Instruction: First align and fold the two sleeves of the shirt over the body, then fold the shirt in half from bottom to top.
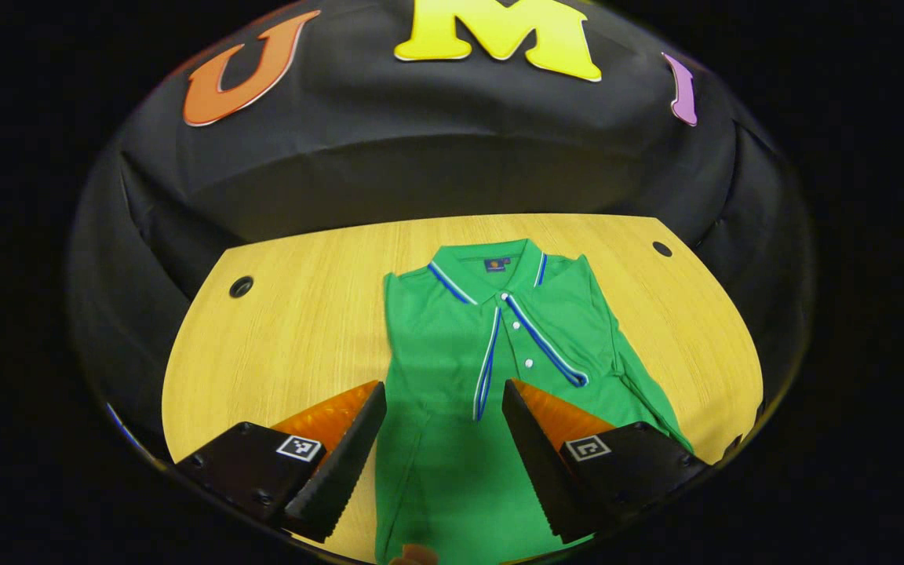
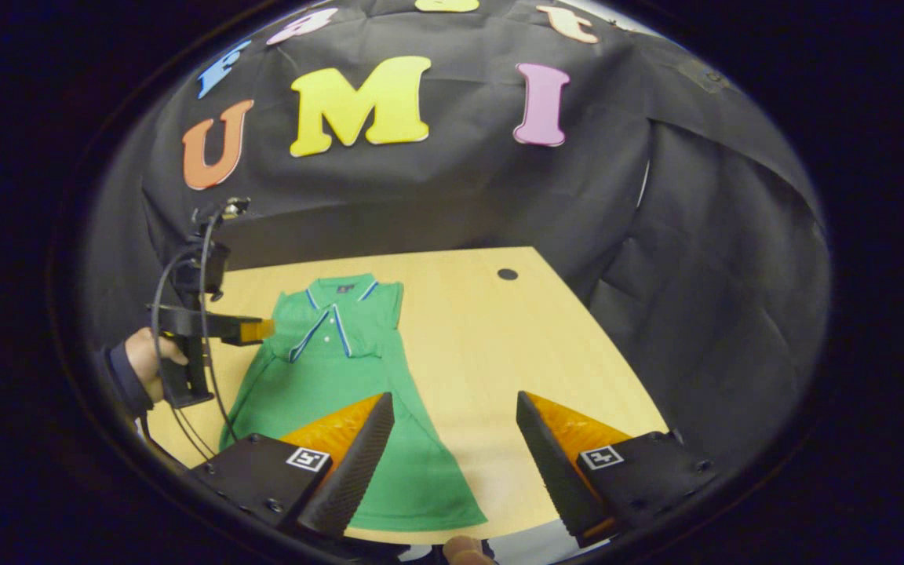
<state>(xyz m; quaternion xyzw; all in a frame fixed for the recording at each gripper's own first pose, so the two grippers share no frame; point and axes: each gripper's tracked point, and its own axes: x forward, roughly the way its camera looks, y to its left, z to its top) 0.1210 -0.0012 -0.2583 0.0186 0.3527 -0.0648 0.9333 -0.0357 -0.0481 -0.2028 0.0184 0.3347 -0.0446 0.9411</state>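
Note:
A green polo shirt (image 1: 452, 353) with blue-and-white trim lies flat on the wooden table (image 1: 303, 314), collar at the far end. It looks narrow, with its sleeves lying in over or along the body; cloth bunches in folds along its right side (image 1: 632, 377). My left gripper (image 1: 442, 388) hovers open above the shirt's lower body, nothing between its fingers. In the right gripper view the shirt (image 2: 326, 369) lies to the left, hem nearest. My right gripper (image 2: 453, 398) stands open over the hem's right corner and bare table (image 2: 499, 337). A hand holds the left gripper (image 2: 252, 329) above the shirt's left shoulder.
Black cloth walls close in the table's far and side edges. Round cable holes sit in the tabletop at the far left (image 1: 241, 286) and far right (image 1: 661, 249), the latter also as the hole (image 2: 508, 274). Bare wood flanks the shirt on both sides.

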